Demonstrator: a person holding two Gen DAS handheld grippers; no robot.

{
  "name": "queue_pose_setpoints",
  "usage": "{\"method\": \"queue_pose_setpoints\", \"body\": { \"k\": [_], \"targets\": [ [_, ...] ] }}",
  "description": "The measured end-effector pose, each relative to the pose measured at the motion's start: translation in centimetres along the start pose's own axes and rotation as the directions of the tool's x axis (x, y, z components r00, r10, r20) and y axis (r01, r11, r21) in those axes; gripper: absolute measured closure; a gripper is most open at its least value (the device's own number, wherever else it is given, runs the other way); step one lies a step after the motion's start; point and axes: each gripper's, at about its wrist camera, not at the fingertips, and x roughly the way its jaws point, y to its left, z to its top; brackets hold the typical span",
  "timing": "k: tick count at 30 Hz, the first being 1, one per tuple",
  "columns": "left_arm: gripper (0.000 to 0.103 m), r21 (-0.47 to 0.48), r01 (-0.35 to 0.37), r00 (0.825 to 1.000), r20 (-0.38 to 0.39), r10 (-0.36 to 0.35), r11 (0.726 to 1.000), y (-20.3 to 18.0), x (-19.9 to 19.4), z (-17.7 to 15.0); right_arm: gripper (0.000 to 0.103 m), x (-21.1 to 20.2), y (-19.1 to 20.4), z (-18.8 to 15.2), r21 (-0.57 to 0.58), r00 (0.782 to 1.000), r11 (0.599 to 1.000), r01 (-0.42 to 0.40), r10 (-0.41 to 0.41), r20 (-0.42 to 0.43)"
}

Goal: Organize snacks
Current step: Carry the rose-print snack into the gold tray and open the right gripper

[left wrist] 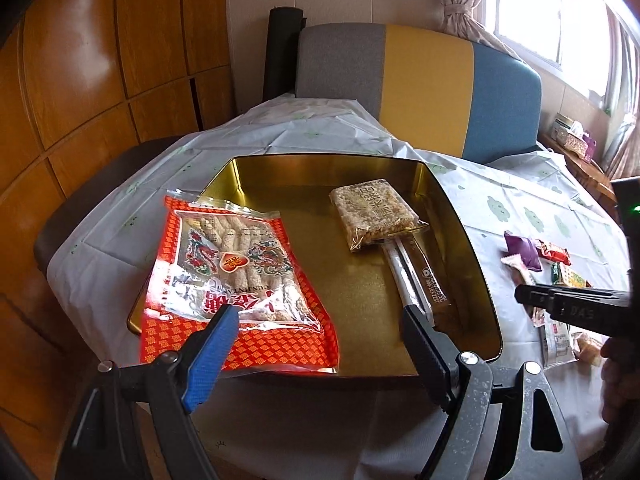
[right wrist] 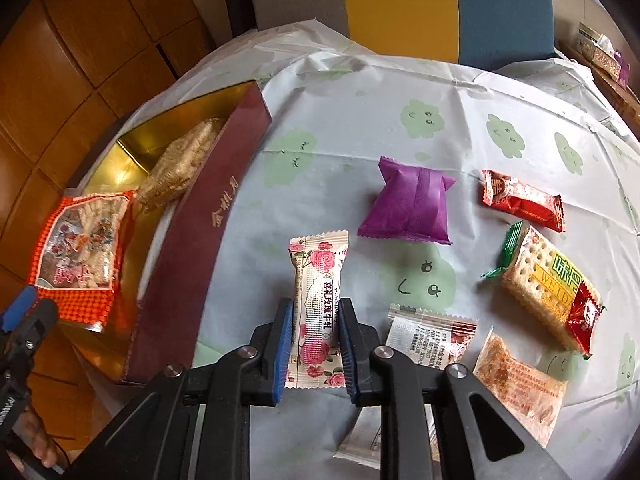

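A gold-lined tin box (left wrist: 460,216) with dark red outer walls (right wrist: 200,240) sits on the table. In it lie a large red bag of sesame sticks (left wrist: 236,280), a clear pack of puffed rice bars (left wrist: 372,208) and a long stick pack (left wrist: 416,276). My left gripper (left wrist: 320,320) is open and empty above the box's near edge. My right gripper (right wrist: 316,316) is shut on a rose-print candy pack (right wrist: 318,304), just above the tablecloth to the right of the box.
Loose snacks lie on the cloud-print tablecloth (right wrist: 360,120): a purple pack (right wrist: 408,204), a red pack (right wrist: 524,200), a cracker pack (right wrist: 548,288), an orange-brown pack (right wrist: 520,388) and a white-red wrapper (right wrist: 432,336). A grey, yellow and blue chair back (left wrist: 420,80) stands behind the table.
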Motion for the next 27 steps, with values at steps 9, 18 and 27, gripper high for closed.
{"method": "queue_pose_setpoints", "body": {
  "k": [9,18,27],
  "targets": [
    [0.020,-0.054,-0.042,0.999,0.001,0.042,0.998,1.6,0.0,0.1,0.081,-4.2,4.1,1.1,-0.077,0.994,0.995,-0.065,0.072,0.086],
    [0.020,-0.080,-0.061,0.998,0.010,0.062,0.995,3.1,-0.2,0.0,0.077,-4.4,10.1,1.9,-0.152,0.972,0.966,-0.211,0.223,0.068],
    [0.020,-0.083,-0.062,0.998,0.000,0.062,0.995,3.4,0.1,-0.2,0.071,-2.9,11.0,0.8,-0.177,0.981,0.967,-0.181,0.190,0.032]
  ]
}}
